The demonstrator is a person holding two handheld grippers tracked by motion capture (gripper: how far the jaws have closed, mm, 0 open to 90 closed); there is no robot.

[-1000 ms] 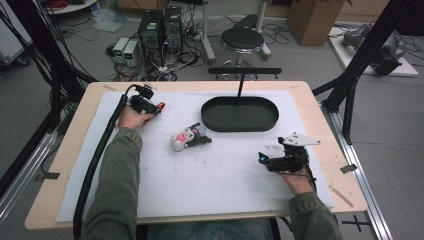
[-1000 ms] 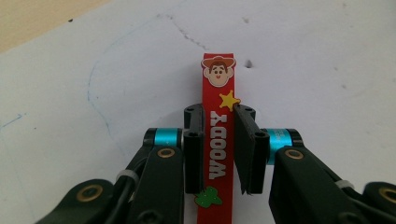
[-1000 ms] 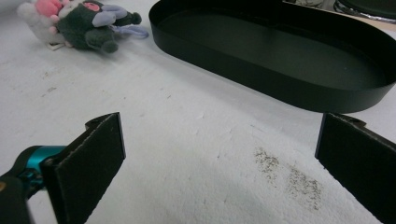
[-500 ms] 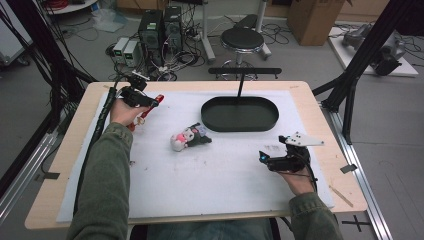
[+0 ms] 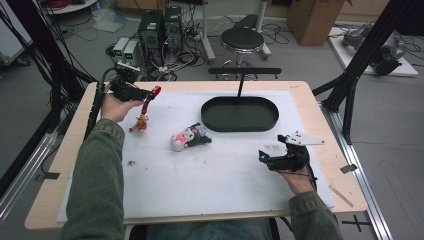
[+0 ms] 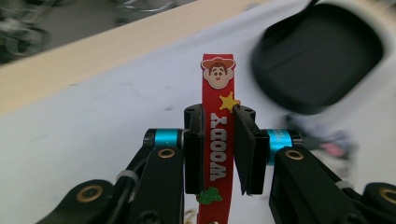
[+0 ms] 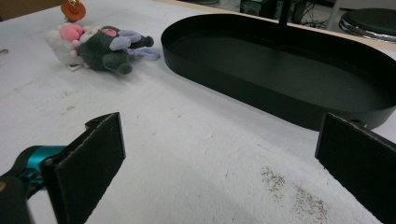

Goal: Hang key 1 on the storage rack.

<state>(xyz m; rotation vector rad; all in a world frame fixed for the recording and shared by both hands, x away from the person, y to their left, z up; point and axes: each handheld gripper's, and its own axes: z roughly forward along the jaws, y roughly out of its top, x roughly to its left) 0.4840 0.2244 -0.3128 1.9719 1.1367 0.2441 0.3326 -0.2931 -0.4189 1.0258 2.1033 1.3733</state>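
Note:
My left gripper (image 5: 150, 95) is raised over the far left of the white mat, shut on a red "WOODY" strap (image 6: 218, 140) with a cowboy face at its tip. A small orange charm (image 5: 140, 123) dangles from the strap's lower end. A small plush toy (image 5: 189, 137), pink, white and dark grey, lies on the mat near its middle, and also shows in the right gripper view (image 7: 95, 46). My right gripper (image 5: 263, 158) rests low at the right of the mat, open, with nothing between its pads (image 7: 93, 163).
A black oval tray (image 5: 240, 122) sits at the back centre of the mat, its near wall (image 7: 261, 98) close ahead of the right gripper. A black stand rises behind it. The wooden table edge (image 5: 320, 130) runs around the mat. Small dark specks (image 5: 131, 163) mark the mat.
My left gripper has lifted and moved toward the far left corner, carrying the red strap up off the mat so the charm hangs free. The right gripper has stayed put.

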